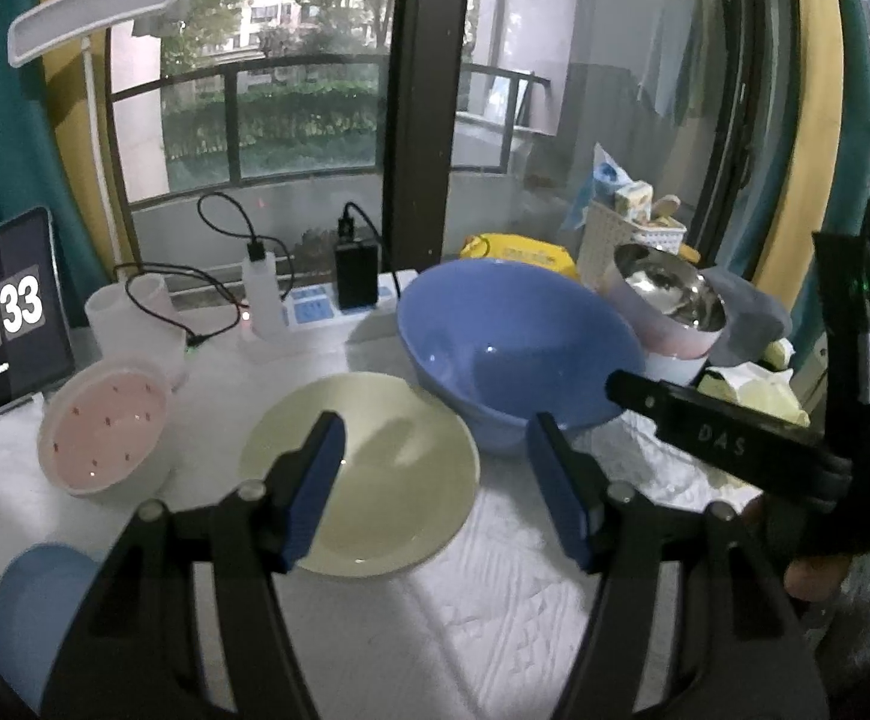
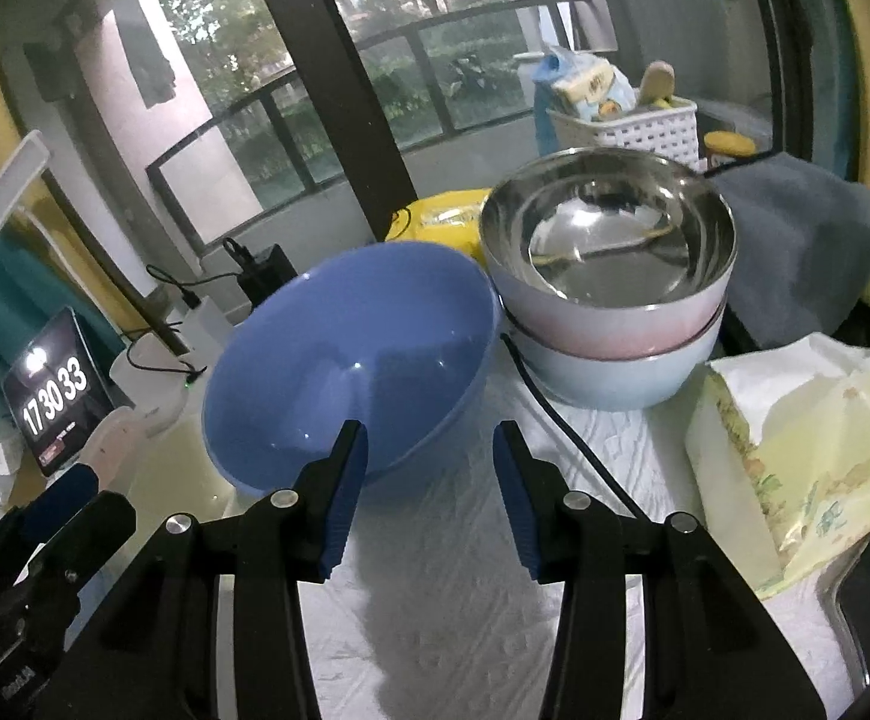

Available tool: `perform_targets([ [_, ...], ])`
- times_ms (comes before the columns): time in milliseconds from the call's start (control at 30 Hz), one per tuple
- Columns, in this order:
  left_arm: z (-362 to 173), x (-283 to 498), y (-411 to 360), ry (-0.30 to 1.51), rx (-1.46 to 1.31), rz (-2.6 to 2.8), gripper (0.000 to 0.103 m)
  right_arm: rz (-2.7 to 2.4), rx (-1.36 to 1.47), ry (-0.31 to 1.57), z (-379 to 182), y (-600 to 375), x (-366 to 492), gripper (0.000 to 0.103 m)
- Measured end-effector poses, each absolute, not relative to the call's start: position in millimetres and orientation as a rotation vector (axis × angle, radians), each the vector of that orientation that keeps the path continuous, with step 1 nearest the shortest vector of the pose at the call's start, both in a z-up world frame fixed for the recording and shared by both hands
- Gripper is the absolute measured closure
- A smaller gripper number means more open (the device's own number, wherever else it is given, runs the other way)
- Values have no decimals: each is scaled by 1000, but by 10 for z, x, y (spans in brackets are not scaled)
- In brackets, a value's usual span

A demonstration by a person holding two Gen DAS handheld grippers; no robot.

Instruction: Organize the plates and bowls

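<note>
- Nearest our lenses are the blue pads of both tools: the left gripper (image 1: 435, 450) hangs over the pale yellow plate (image 1: 375, 474) with its jaws spread and nothing between them, and the right gripper (image 2: 429, 462) faces the near rim of the blue bowl (image 2: 345, 354), jaws likewise apart and empty.
- We read the step in hand as an approach, since neither tool touches a dish yet.
- We see the blue bowl leaning, its far side raised and its near edge low on the white table cover (image 2: 465, 600), just beside the plate; whether it rests on the plate's edge we cannot tell.
- Behind it stands a stack: the steel-lined pink bowl (image 2: 609, 252) nested in a light blue bowl (image 2: 609, 378).
- To the left sit a pink speckled bowl (image 1: 105, 426) and, at the left view's lower corner, part of a light blue dish (image 1: 33, 594).
- To do this well, we would bring the right pads down astride the blue bowl's near wall, one inside and one outside, and close only once the rim is deep between them.
- We would steady or clear the plate with the left tool, pinching its rim at a shallow angle.
- We would watch the black cable (image 2: 561, 420) lying between bowl and stack, and the tissue pack (image 2: 807, 456) at the right.
</note>
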State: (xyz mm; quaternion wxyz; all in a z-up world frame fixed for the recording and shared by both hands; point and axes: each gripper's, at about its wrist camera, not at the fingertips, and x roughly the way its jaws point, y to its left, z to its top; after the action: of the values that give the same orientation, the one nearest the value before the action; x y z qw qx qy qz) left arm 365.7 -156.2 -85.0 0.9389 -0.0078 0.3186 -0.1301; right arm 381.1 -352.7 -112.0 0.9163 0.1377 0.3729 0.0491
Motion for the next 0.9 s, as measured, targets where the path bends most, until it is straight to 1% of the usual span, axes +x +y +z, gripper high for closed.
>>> perform_targets([
  [133, -896, 3723, -1582, 660, -15, -262, 39, 93, 279, 779, -1199, -3551, 3790, 57],
  [367, -927, 3841, -1629, 652, 3, -243, 39, 66, 309, 852, -1427, -3617, 3855, 57],
  [500, -940, 3909, -1719, 630, 23, -241, 39, 77, 307, 848, -1445, -3601, 3861, 57],
  [600, -969, 3954, -1820, 603, 68, -237, 39, 86, 309, 856, -1475, -3587, 3883, 61],
  [633, -979, 3965, -1845, 602, 81, -235, 39, 88, 308, 858, -1483, -3587, 3884, 67],
  [667, -995, 3978, -1863, 603, 90, -230, 40, 89, 303, 860, -1490, -3584, 3887, 70],
  [700, -1010, 3997, -1874, 607, 93, -229, 43, 93, 299, 864, -1499, -3581, 3888, 76],
  [733, -1031, 4017, -1888, 616, 94, -235, 49, 95, 298, 867, -1507, -3583, 3890, 78],
  [800, -1066, 4043, -1907, 636, 107, -242, 61, 97, 301, 865, -1516, -3580, 3887, 79],
  [867, -1103, 4056, -1923, 647, 118, -251, 68, 100, 302, 862, -1509, -3587, 3885, 79],
  [900, -1112, 4054, -1928, 649, 117, -258, 74, 102, 301, 860, -1501, -3590, 3881, 79],
])
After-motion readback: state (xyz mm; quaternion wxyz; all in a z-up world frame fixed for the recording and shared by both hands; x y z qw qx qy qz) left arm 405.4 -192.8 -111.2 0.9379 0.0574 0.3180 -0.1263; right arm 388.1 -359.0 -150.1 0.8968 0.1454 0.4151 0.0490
